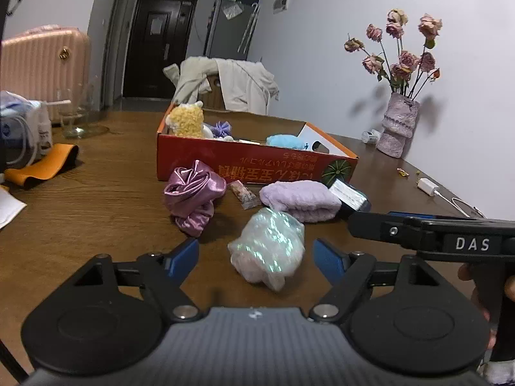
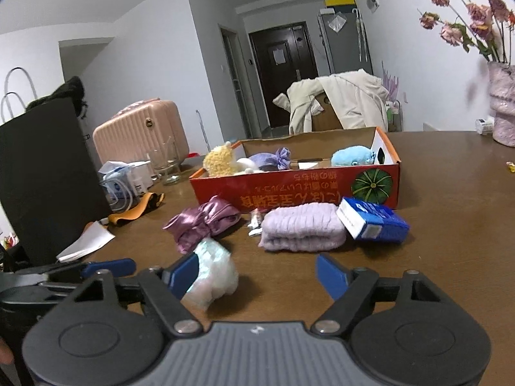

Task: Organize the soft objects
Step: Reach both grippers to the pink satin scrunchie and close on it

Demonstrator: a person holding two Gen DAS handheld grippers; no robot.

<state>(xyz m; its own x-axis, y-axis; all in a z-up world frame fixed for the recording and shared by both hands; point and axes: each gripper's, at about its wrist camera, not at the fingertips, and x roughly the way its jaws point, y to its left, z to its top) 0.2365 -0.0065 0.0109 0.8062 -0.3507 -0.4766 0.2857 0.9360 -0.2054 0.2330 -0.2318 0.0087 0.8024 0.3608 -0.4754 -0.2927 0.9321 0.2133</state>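
Observation:
A red cardboard box [image 1: 244, 164] [image 2: 289, 189] on the wooden table holds a yellow plush [image 1: 186, 120] [image 2: 220, 160], a purple pouch [image 2: 273, 159] and a blue plush [image 1: 286, 141] [image 2: 352, 156]. In front of it lie a purple satin scrunchie [image 1: 193, 193] [image 2: 202, 222], a lilac towel roll [image 1: 301, 199] [image 2: 302, 230] and an iridescent shiny bundle [image 1: 268, 249] [image 2: 214, 276]. My left gripper [image 1: 256, 255] is open with the shiny bundle between its blue fingers. My right gripper [image 2: 257, 276] is open and empty, just right of the bundle.
A blue-and-white carton [image 2: 373, 222] leans by the towel. A small wrapped snack [image 1: 244, 194] lies by the box. A vase of dried roses [image 1: 397, 125] stands at the right, a white charger [image 1: 428, 186] near it. Glassware [image 2: 165, 164], an orange strap [image 1: 42, 167] and a black bag [image 2: 45, 173] are at the left.

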